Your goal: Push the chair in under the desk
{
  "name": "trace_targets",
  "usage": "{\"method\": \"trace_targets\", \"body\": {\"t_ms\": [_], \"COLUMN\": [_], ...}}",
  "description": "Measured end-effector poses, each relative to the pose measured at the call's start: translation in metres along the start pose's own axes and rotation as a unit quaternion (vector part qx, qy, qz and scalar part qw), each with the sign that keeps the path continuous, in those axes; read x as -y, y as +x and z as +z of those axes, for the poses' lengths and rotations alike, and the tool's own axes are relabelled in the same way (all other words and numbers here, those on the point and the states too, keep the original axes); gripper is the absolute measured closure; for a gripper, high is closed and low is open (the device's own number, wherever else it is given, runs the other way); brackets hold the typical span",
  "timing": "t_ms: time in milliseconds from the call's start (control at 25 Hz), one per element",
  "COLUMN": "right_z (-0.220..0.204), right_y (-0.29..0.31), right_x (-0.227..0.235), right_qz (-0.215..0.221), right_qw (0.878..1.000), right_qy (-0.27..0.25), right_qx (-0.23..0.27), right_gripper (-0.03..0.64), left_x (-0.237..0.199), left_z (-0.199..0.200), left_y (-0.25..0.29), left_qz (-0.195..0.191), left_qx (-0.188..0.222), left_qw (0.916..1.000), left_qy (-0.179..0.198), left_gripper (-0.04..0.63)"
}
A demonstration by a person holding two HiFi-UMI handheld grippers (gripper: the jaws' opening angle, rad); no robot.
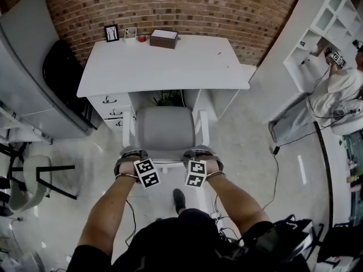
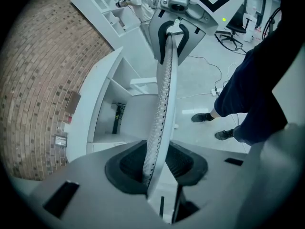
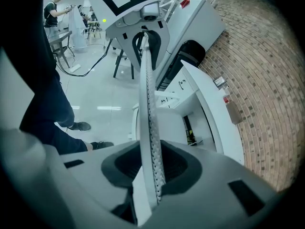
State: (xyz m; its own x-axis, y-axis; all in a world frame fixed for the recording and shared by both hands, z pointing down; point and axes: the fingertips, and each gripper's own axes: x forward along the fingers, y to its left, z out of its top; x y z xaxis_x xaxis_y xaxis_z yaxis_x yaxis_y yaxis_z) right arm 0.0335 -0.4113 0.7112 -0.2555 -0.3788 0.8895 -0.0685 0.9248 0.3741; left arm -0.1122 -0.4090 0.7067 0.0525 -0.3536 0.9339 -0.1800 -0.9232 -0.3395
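A white chair with a grey seat [image 1: 164, 130] stands in front of the white desk [image 1: 164, 67], its seat partly in the knee opening. My left gripper [image 1: 131, 156] and right gripper [image 1: 202, 155] sit side by side on the top edge of the chair back. In the left gripper view the thin perforated chair back [image 2: 162, 104] runs between the jaws of the left gripper [image 2: 155, 168], whose pads clamp it. The right gripper view shows the same chair back [image 3: 147, 109] clamped in the right gripper [image 3: 152, 168].
Drawers [image 1: 110, 109] fill the desk's left side. A brown box [image 1: 164, 38] and a small picture frame [image 1: 112, 33] stand at the desk's back by the brick wall. A stool [image 1: 34, 177] is at left, a floor cable [image 1: 276, 169] at right, a person [image 1: 334, 89] by white shelves.
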Motion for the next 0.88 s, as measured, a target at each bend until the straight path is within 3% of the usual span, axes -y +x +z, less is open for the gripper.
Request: {"method": "trace_targets", "body": {"t_ms": [880], "right_z": [-0.031], "right_y": [0.015], "right_x": [0.058], "right_qz": [0.009], "right_qw": [1.000], "right_qy": [-0.020], "right_qx": [-0.005], "right_gripper": [0.512], "left_x": [-0.039], "left_z": [0.036], "left_y": [0.017], "left_qz": [0.005], "left_qx": [-0.005], "left_qw": [0.9998], "left_qy": [-0.018], "left_gripper": [0.479]}}
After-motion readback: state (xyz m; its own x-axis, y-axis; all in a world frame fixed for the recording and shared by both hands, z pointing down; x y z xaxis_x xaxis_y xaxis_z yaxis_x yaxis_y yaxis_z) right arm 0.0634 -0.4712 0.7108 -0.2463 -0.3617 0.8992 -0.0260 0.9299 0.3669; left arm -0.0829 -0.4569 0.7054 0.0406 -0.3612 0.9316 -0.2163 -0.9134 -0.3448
